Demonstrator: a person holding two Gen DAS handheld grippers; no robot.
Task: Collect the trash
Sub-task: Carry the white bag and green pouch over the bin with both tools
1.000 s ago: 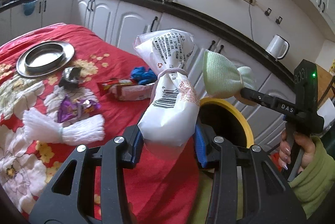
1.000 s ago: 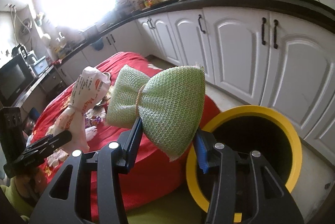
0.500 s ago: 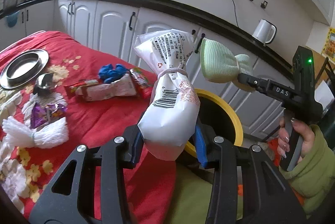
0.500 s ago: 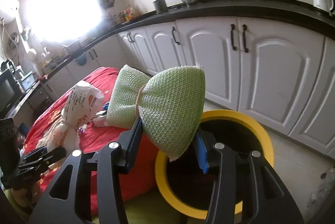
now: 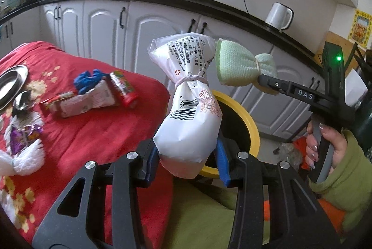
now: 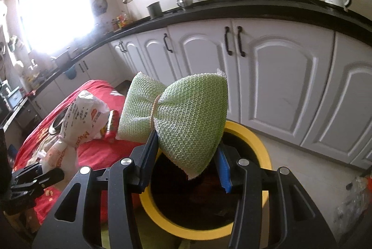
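Bare floor lies right of the yellow-rimmed bin (image 6: 260,151), which stands against the red table (image 5: 76,139) edge; its inside looks dark. The left gripper (image 5: 188,156) clamps a white tied bag (image 5: 188,118), upright; the right gripper (image 6: 186,160) clamps a green mesh bundle (image 6: 186,116) over the bin's mouth, leaning upper left

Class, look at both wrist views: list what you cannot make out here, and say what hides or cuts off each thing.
- Inside of the yellow bin: right wrist view, dark, and the green cloth bundle covers part.
- Steel plate: left wrist view, cut off by the left edge.
- Small print on the white bag: left wrist view, too small to read.
- Window end of the counter: right wrist view, washed out by glare.
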